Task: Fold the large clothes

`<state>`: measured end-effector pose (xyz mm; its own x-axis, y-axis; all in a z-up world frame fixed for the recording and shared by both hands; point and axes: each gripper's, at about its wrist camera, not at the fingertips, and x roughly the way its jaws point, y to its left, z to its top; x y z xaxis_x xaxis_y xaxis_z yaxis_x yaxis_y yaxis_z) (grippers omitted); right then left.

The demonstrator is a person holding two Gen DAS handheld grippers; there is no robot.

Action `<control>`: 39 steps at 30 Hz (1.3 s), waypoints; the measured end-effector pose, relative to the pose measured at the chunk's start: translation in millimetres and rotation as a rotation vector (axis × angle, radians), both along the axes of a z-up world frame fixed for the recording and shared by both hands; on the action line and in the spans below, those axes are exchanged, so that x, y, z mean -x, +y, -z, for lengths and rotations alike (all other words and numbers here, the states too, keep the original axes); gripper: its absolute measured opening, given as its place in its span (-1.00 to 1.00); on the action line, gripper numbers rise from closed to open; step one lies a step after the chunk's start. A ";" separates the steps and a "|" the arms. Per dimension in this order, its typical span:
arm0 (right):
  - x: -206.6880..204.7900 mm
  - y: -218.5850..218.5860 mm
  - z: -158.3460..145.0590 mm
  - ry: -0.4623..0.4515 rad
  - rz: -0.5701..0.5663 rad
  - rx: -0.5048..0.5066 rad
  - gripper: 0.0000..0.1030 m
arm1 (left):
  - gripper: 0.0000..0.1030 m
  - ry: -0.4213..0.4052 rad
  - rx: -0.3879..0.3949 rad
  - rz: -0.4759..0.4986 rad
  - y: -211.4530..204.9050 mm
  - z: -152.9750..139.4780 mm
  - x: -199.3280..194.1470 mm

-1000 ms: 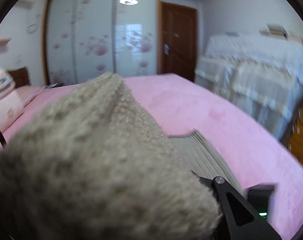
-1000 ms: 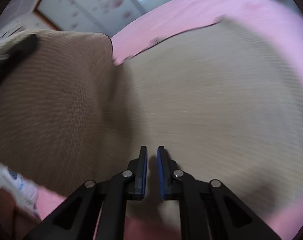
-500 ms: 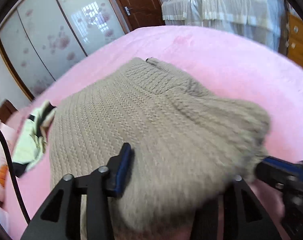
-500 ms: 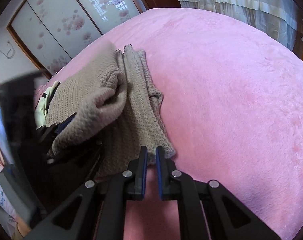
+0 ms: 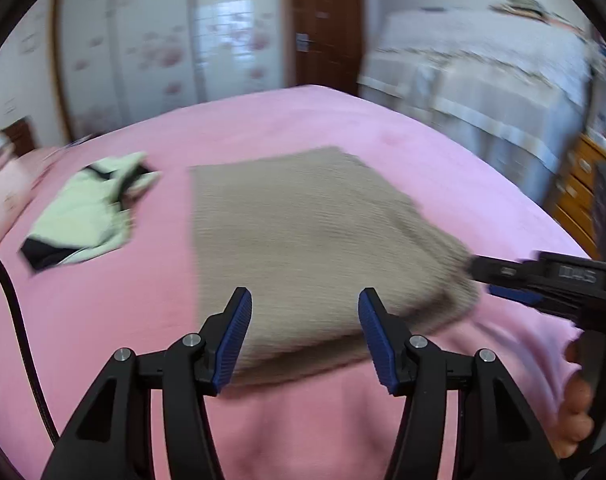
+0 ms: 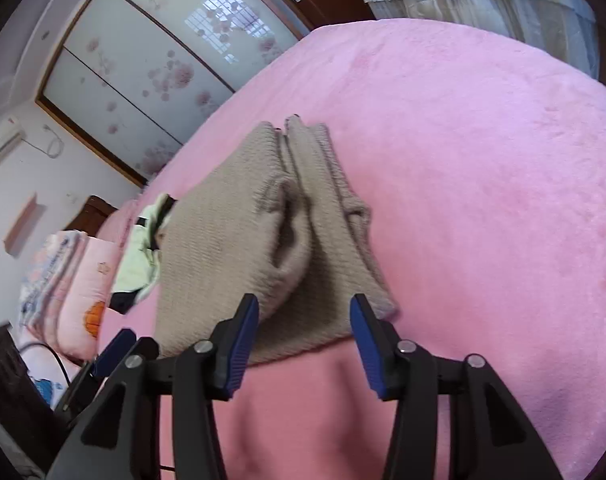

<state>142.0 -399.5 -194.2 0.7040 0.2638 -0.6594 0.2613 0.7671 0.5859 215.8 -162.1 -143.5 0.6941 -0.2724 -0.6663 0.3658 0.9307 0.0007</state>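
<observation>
A beige knitted sweater (image 5: 311, 240) lies folded into a rectangle on the pink bed (image 5: 263, 128). In the right wrist view the sweater (image 6: 263, 240) shows its folded layers and a sleeve along its right side. My left gripper (image 5: 305, 336) is open and empty, just in front of the sweater's near edge. My right gripper (image 6: 303, 340) is open and empty at the sweater's near right corner. It also shows in the left wrist view (image 5: 543, 276) at the right.
A crumpled light green and black garment (image 5: 87, 208) lies on the bed left of the sweater. Folded pink bedding (image 6: 71, 280) sits at the head end. A covered piece of furniture (image 5: 483, 72) and wooden drawers (image 5: 579, 188) stand at the right.
Both grippers have opened and let go of the sweater. The lifted half has come down onto the bed, folded over. Both grippers have drawn back towards the near edge.
</observation>
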 end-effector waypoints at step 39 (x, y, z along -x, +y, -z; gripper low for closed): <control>-61.1 7.8 30.9 0.087 -0.028 0.248 -0.73 | 0.11 0.327 0.207 -0.087 31.8 80.9 -73.8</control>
